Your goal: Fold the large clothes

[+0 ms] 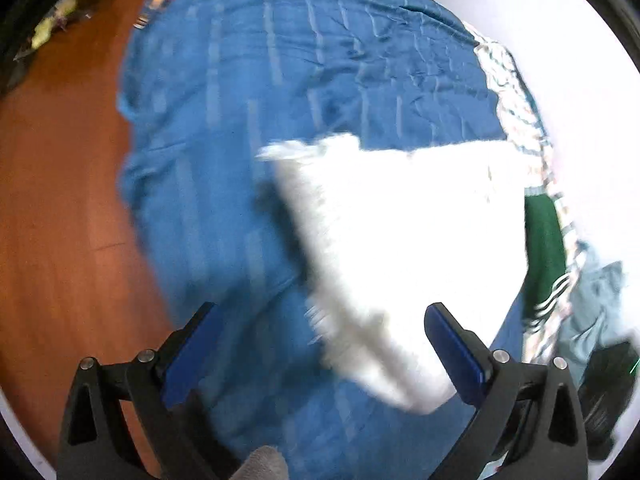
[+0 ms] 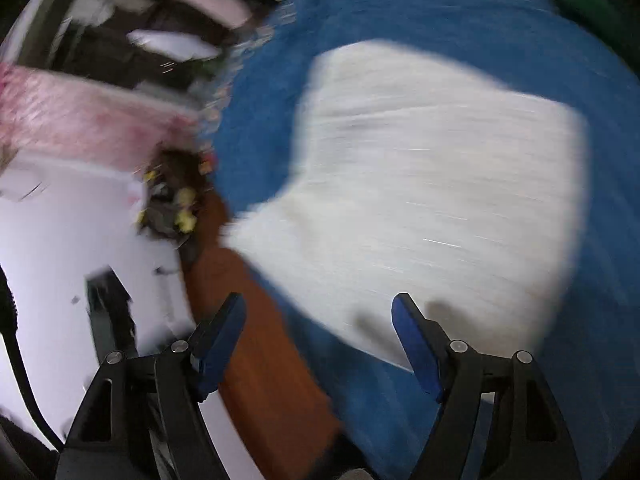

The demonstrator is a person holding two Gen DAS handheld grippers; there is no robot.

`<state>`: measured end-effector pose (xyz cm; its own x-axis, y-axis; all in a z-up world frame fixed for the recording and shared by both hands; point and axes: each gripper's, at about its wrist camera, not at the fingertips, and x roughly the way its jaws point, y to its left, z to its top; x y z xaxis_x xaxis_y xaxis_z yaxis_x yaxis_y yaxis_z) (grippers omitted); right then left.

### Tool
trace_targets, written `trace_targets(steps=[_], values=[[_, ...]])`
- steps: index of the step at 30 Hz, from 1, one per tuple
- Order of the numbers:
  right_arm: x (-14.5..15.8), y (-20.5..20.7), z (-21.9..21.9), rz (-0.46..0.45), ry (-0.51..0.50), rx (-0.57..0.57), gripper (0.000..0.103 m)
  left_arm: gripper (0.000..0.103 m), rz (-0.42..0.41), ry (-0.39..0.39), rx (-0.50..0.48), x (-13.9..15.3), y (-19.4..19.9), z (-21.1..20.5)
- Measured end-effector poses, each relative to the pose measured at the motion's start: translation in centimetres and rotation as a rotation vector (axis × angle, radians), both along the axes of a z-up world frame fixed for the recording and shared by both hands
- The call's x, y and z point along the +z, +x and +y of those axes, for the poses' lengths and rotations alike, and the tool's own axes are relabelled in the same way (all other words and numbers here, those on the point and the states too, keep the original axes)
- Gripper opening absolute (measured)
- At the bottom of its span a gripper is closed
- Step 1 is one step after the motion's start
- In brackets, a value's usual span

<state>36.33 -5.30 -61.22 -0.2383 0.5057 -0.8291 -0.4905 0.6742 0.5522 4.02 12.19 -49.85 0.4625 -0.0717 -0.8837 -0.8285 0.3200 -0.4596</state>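
A white fluffy garment [image 1: 400, 240] lies folded into a compact block on a blue bedspread [image 1: 260, 100]. It also shows in the right wrist view [image 2: 432, 184], blurred by motion. My left gripper [image 1: 320, 344] is open and empty, hovering above the garment's near left edge. My right gripper [image 2: 320, 336] is open and empty, above the bedspread's edge, with the garment just ahead and to its right. The bedspread shows in the right wrist view [image 2: 480, 8] too.
A pile of other clothes, dark green with white stripes [image 1: 546, 256] and checked fabric [image 1: 516, 92], lies right of the garment. A wooden floor [image 1: 52, 200] runs along the bed's left side. Pink fabric [image 2: 80, 116] and a white surface [image 2: 60, 240] lie beyond the bed.
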Motion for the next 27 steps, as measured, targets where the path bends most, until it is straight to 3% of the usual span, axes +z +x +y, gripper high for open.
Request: trace_targets(steps=[3, 5, 7, 8, 11, 13, 18, 21, 25, 27], values=[[-2.1, 2.4, -4.4, 0.023, -0.104, -0.099, 0.077, 0.102, -0.039, -0.087, 0.040, -3.4, 3.4, 1.7], [-3.4, 3.5, -6.8, 0.042, -0.121, -0.164, 0.077, 0.098, -0.060, -0.117, 0.081, -5.1, 4.7, 2.5], [-4.1, 5.1, -7.4, 0.050, -0.131, -0.207, 0.077, 0.021, -0.081, -0.087, 0.094, -4.6, 5.5, 2.7], [-4.5, 5.7, -7.6, 0.058, -0.143, -0.230, 0.077, 0.015, -0.076, -0.058, 0.091, -3.7, 5.5, 2.6], [-4.4, 7.1, -7.3, 0.076, -0.146, -0.285, 0.076, 0.013, -0.110, 0.016, 0.085, -0.9, 3.5, 0.8], [-3.8, 7.5, -6.0, 0.054, -0.130, -0.281, 0.069, 0.013, -0.072, 0.035, 0.079, -0.1, 1.6, -0.3], [-3.8, 8.1, -0.2, 0.037, -0.136, -0.191, 0.057, 0.014, -0.008, -0.077, 0.161, -4.4, -2.8, -0.2], [-5.7, 7.9, 4.5, -0.006, -0.218, -0.093, 0.051, 0.020, -0.015, -0.085, 0.163, -5.0, -3.0, 0.5], [-10.9, 9.1, 7.7, 0.003, -0.333, -0.082, 0.054, 0.024, -0.010, -0.083, 0.103, -5.4, -1.8, 1.6], [-10.7, 9.8, 8.1, 0.027, -0.345, -0.067, 0.055, 0.027, 0.005, -0.088, 0.078, -4.3, -1.9, 2.0]])
